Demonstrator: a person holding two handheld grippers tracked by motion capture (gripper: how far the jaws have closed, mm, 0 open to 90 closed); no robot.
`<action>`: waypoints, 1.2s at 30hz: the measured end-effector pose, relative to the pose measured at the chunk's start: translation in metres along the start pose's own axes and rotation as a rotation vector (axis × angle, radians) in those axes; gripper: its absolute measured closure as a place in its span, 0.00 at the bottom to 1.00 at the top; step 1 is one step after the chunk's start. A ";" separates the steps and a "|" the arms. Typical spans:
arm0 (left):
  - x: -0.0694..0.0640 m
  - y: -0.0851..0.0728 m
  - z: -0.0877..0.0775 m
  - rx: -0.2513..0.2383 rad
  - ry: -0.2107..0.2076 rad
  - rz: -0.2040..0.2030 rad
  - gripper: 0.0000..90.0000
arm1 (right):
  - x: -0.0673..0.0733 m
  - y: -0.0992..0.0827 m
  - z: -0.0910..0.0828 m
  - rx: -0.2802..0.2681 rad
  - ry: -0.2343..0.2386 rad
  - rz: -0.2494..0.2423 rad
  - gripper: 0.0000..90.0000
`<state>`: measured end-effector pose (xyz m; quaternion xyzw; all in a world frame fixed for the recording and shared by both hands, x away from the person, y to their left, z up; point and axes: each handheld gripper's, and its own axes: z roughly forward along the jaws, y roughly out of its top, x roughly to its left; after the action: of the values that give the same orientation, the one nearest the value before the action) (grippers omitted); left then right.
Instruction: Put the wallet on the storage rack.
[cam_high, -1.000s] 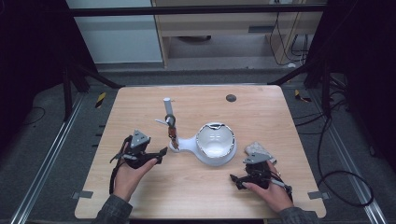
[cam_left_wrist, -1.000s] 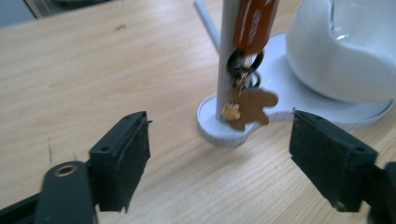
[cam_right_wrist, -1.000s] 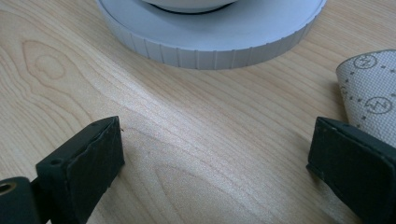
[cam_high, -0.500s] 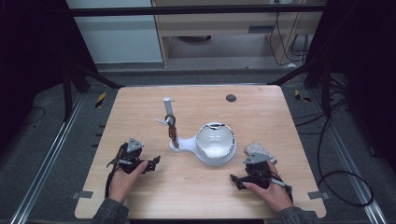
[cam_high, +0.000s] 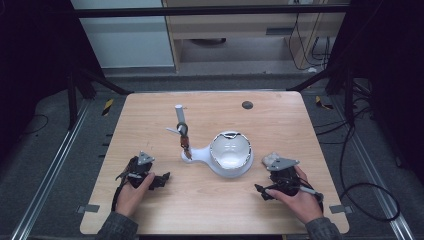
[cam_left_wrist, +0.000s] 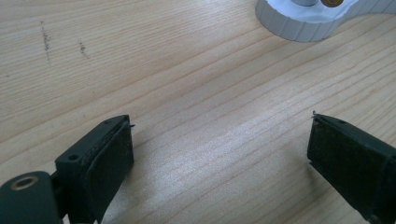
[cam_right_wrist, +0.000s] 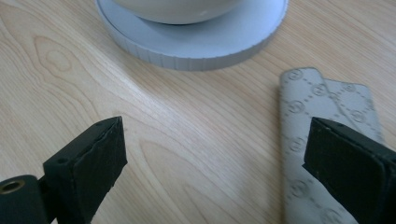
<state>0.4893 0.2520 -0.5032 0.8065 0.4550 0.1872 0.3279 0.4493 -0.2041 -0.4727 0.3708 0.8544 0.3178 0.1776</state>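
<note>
A white bowl (cam_high: 230, 150) sits on a round white base (cam_high: 222, 170) whose arm reaches left to an upright post (cam_high: 180, 117) carrying a brown piece (cam_high: 185, 144). My left gripper (cam_high: 162, 179) rests low near the table's front left; its jaws have just been opening and stand open over bare wood (cam_left_wrist: 219, 140), with the ribbed base (cam_left_wrist: 299, 23) ahead of them. My right gripper (cam_high: 260, 191) is at the front right. Its jaws (cam_right_wrist: 215, 144) have just been closing a little but remain open, with nothing pinched. A grey patterned cloth (cam_right_wrist: 322, 107) lies flat beneath one jaw, the base (cam_right_wrist: 196, 42) just beyond.
A small dark round spot (cam_high: 247, 105) marks the far side of the wooden table (cam_high: 150, 120). Metal rails (cam_high: 50, 170) and black frame poles (cam_high: 75, 95) flank it, and cables (cam_high: 360, 190) trail on the floor to the right.
My left gripper has drawn back from the stand toward the front left and sunk onto the table, its jaws wider. The right hand has barely shifted.
</note>
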 end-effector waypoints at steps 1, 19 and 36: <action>0.000 0.000 0.000 0.006 0.001 0.001 0.08 | -0.003 0.001 -0.003 0.017 -0.006 0.002 0.07; -0.003 -0.004 0.004 -0.019 0.012 0.019 0.01 | -0.036 0.005 -0.022 0.187 -0.030 0.095 0.12; -0.003 -0.003 0.004 -0.020 0.010 0.021 0.00 | -0.062 0.002 -0.008 0.274 -0.053 0.153 0.20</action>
<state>0.4882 0.2489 -0.5087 0.8069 0.4465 0.1989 0.3316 0.4867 -0.2525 -0.4613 0.4636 0.8541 0.2009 0.1231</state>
